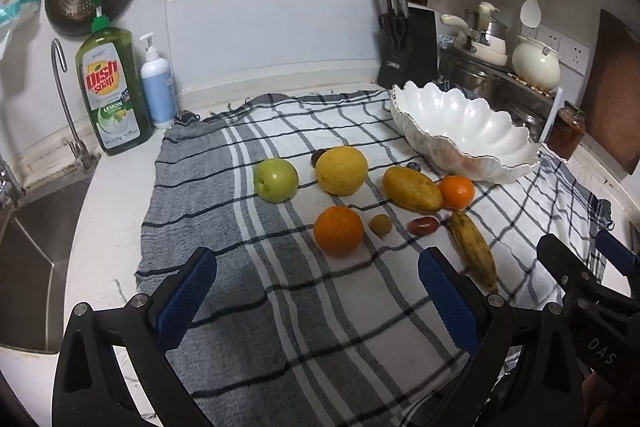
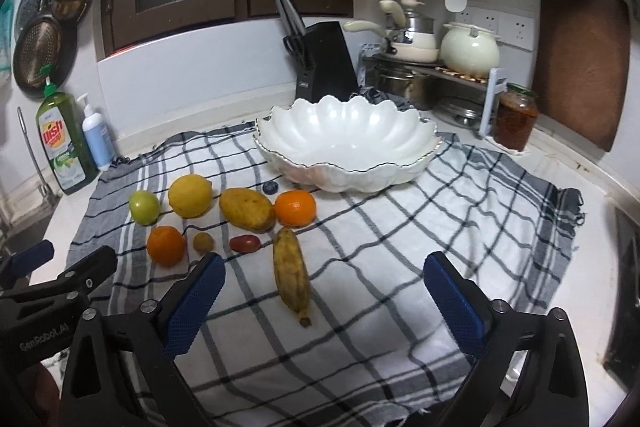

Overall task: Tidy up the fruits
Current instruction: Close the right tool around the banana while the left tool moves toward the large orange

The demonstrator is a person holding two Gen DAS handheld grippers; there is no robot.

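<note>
Right now both hand-held grippers, left (image 1: 316,291) and right (image 2: 322,291), are spread wide, holding nothing. Fruits sit mid-bench on the checked cloth (image 2: 460,211), with the white bowl (image 2: 348,147) toward the back edge. The banana (image 2: 291,271) is nearest my right: soft, bruises easily, so I'd pinch it gently across the middle. The oranges (image 1: 338,230) look firm, round and prone to rolling.

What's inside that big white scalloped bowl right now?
The white scalloped bowl looks empty in the right wrist view: only its glossy ribbed inside shows. The near rim hides the lowest part of the bottom. All fruit lies on the checked cloth.
</note>
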